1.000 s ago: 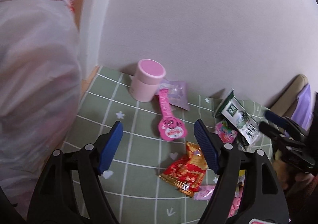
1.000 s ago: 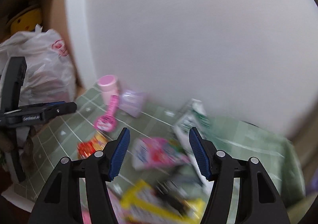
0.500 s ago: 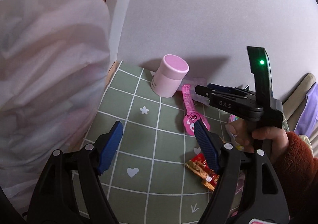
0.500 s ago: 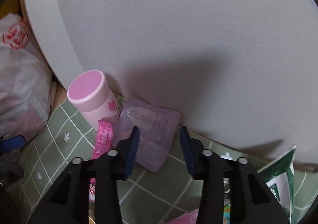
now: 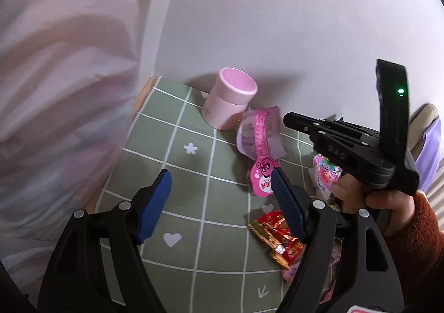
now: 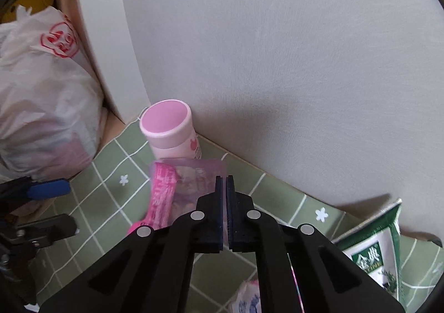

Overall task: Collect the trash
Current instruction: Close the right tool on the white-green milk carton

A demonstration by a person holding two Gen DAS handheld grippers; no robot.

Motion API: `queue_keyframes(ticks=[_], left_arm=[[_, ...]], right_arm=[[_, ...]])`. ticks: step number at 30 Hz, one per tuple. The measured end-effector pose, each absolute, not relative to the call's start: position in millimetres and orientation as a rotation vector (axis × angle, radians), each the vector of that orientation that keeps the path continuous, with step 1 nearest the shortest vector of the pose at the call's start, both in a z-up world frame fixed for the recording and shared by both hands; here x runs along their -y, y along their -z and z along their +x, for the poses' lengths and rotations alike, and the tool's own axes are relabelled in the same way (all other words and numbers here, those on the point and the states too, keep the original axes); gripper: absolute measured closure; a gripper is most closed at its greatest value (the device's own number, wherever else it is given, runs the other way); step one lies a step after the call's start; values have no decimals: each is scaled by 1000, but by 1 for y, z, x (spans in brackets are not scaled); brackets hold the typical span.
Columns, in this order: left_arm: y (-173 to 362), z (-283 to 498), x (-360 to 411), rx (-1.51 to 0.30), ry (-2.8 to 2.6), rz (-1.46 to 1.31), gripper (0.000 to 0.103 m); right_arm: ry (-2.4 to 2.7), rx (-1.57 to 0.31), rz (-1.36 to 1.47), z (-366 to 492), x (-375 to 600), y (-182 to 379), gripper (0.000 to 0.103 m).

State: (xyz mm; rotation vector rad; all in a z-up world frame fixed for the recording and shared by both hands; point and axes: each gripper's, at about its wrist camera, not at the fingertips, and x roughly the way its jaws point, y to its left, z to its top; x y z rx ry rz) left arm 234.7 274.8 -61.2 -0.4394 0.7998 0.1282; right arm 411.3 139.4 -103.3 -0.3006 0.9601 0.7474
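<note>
Pinching the purple pouch [image 6: 194, 182] at its right edge, right gripper [image 6: 225, 182] has jaws nearly together, pouch lifted off the green grid mat [image 6: 111, 174]. Pink wrapper [image 6: 161, 196] hangs against the pouch's left side. Left gripper [image 5: 222, 202] has fingers spread wide, nothing between them, hovering over bare mat. Pink-lidded container [image 6: 172, 129] stands just behind the pouch, against the wall [image 6: 277, 49]. White plastic bag [image 6: 41, 90] sits off the mat's left edge. Red snack wrapper [image 5: 274, 235] and green-white packet [image 6: 374, 252] lie on the mat to the right.
</note>
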Motion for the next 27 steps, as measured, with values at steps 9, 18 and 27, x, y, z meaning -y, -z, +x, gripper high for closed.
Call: queue_keyframes(ticks=[9, 18, 27], left_arm=[[62, 268, -275, -805, -60, -429, 33], [76, 329, -267, -868, -15, -409, 33], [82, 352, -254, -941, 99, -413, 48]], right_arm=[[-698, -982, -212, 399, -67, 80, 99], [-592, -864, -114, 395, 22, 52, 97], [-506, -885, -312, 406, 39, 65, 97]])
